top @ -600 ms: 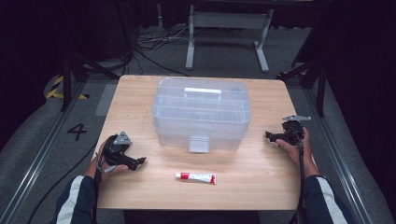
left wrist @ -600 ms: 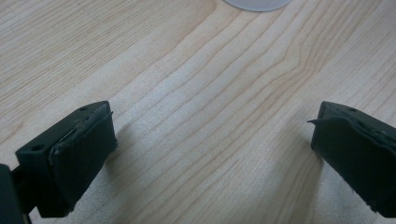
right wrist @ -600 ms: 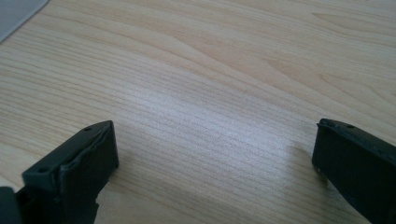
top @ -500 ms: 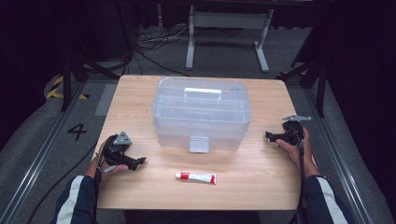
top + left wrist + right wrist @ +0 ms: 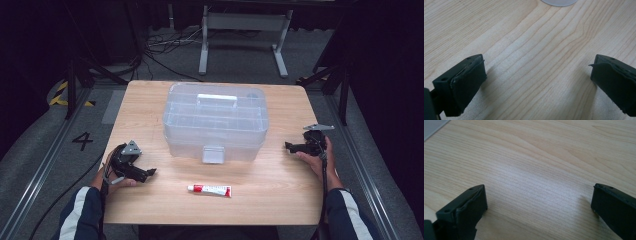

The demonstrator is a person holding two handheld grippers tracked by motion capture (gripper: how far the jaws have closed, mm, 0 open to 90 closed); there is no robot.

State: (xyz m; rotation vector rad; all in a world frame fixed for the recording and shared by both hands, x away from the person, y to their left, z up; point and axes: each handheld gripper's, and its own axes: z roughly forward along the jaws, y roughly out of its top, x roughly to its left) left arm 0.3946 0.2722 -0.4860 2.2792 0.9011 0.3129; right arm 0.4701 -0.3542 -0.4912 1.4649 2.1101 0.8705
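A clear plastic storage box [image 5: 215, 122] with a white handle and a front latch stands shut in the middle of the wooden table [image 5: 280, 185]. In front of it lies a small red and white tube [image 5: 209, 190]. My left gripper [image 5: 148, 173] rests on the table at the near left, pointing right toward the tube. Its jaws stand wide apart over bare wood, so the left gripper [image 5: 537, 75] is open. At the right edge my right gripper [image 5: 288, 146] points left toward the box. The right gripper [image 5: 539, 200] is open too, with nothing between its jaws.
A corner of the box [image 5: 559, 2] shows at the top of the left gripper view. Dark floor with cables and a metal stand [image 5: 242, 30] lies beyond the far edge. A floor mark "4" [image 5: 82, 141] is left of the table.
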